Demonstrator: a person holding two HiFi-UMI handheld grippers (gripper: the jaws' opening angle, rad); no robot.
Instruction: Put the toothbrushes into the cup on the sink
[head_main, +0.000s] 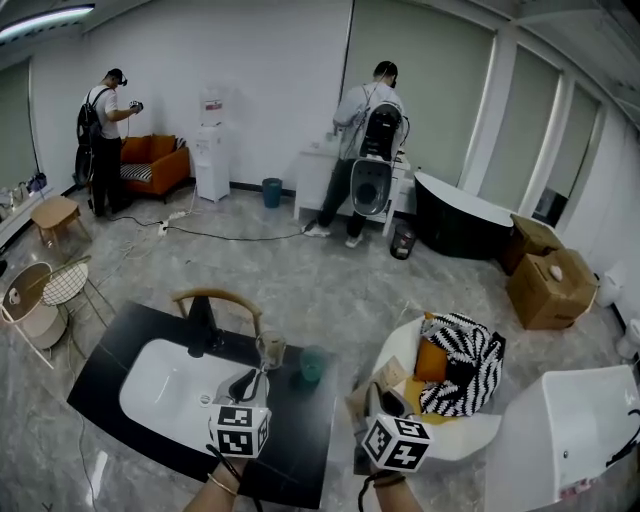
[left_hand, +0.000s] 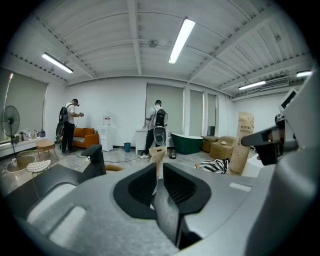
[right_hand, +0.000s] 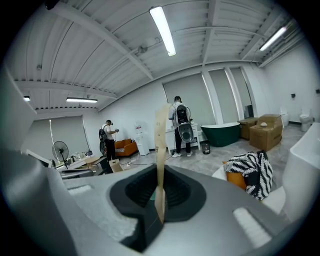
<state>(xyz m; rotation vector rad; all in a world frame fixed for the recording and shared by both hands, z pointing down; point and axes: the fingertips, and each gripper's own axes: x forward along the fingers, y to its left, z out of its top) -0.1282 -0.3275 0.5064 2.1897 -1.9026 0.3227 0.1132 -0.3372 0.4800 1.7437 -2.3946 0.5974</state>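
A black worktop (head_main: 300, 425) with a white oval sink basin (head_main: 160, 385) set into it lies below both hands. The left tongs (left_hand: 159, 169) hang over the basin's right edge. Their jaws are drawn nearly together on the lower end of a slim brown cardboard toothbrush box (left_hand: 158, 152), which stands upright between the pads. The right tongs (right_hand: 160, 174), just past the worktop's right edge, are likewise pinched narrow on a matching cardboard box (right_hand: 161, 132), seen edge-on and rising tall above the jaws. By the basin's far right corner stand a clear glass cup (head_main: 270, 350) and, near it, a small teal cup (head_main: 312, 365); which of the two is meant I cannot tell. Each box is probably light and stiff along its length, yet easily crushed across its flat faces. A gentle pinch near one end, as now, looks right, leaving the long free end to go into the cup.
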